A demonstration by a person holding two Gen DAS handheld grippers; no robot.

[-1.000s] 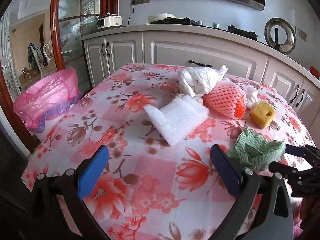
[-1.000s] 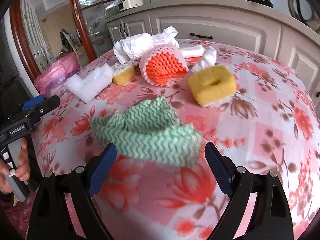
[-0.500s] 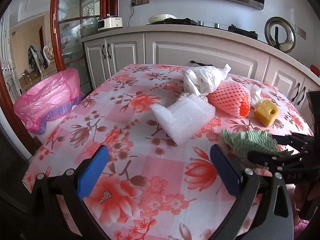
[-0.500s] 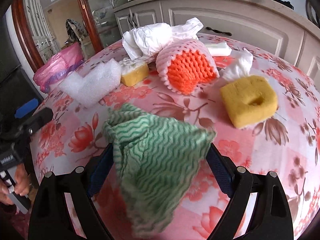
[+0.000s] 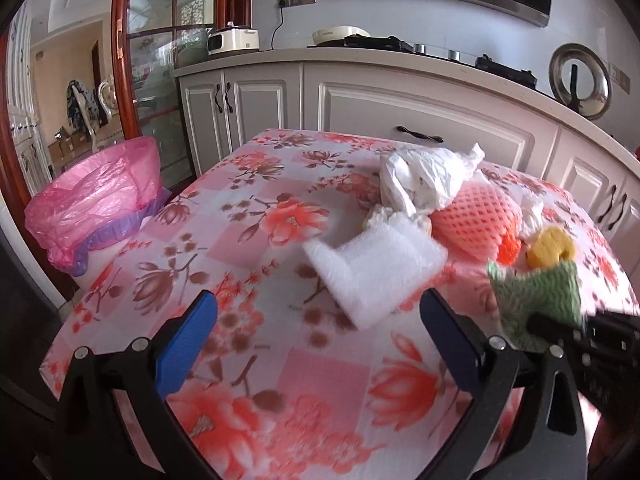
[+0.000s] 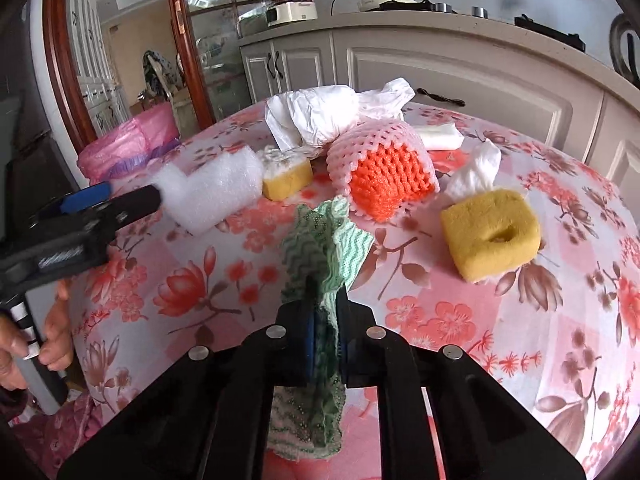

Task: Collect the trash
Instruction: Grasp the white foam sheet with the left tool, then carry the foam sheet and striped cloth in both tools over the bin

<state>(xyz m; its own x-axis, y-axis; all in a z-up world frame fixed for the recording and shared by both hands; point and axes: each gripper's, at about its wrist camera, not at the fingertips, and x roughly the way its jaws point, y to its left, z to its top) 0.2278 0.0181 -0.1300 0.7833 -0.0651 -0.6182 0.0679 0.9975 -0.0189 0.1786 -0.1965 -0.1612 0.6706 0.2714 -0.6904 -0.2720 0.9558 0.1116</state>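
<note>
My right gripper (image 6: 324, 312) is shut on a green zigzag cloth (image 6: 320, 240) and holds it above the floral table (image 6: 440, 312); the cloth also shows in the left wrist view (image 5: 536, 296), held at the right. My left gripper (image 5: 316, 344) is open and empty above the table's near edge, short of a white bubble-wrap sheet (image 5: 376, 272). Behind it lie a white plastic bag (image 5: 424, 176), a pink-and-orange foam net (image 5: 476, 224) and a yellow sponge (image 6: 490, 236). A bin lined with a pink bag (image 5: 96, 200) stands left of the table.
A small yellow sponge (image 6: 288, 176), a crumpled tissue (image 6: 476, 168) and a white packet (image 6: 438, 138) lie among the trash. White cabinets (image 5: 420, 108) run behind the table. A wooden glass door (image 5: 160, 60) stands at the left.
My right gripper has shut on the green cloth and lifted it off the table. My left gripper has moved slightly, staying open.
</note>
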